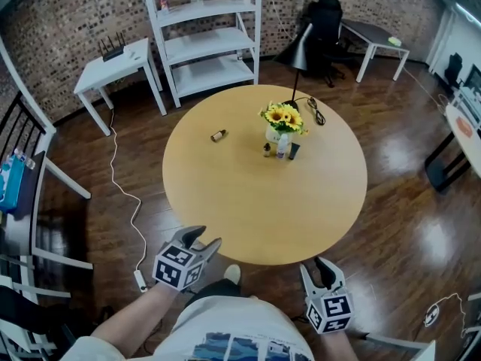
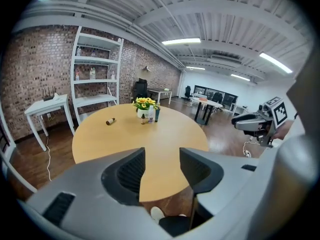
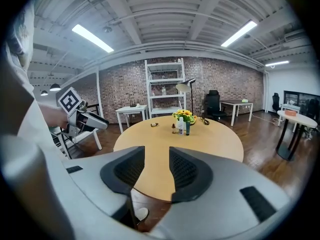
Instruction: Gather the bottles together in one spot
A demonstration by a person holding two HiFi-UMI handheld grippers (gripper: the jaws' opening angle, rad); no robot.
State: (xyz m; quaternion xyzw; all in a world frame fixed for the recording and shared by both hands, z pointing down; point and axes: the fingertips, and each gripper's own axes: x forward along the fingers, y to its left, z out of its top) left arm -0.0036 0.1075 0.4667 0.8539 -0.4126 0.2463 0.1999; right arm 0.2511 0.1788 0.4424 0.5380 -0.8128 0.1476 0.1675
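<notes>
**Empty tools, bottles far off**

The left tool [image 1: 204, 239] and right tool [image 1: 316, 269] hang at the round wooden worktop's [image 1: 248, 201] near edge, jaws apart, holding nothing. Well beyond them, a small brown bottle [image 1: 219, 135] lies alone. Three upright bottles [image 1: 282, 147] stand beside the yellow sunflower pot [image 1: 281, 119].

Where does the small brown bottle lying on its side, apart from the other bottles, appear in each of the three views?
Head view: the brown bottle lies above and left of centre, left of the sunflowers.
Left gripper view: the brown bottle is left of centre, left of the sunflowers.
Right gripper view: the brown bottle is near centre, left of the sunflowers.
Shared landmark: the sunflowers.
</notes>
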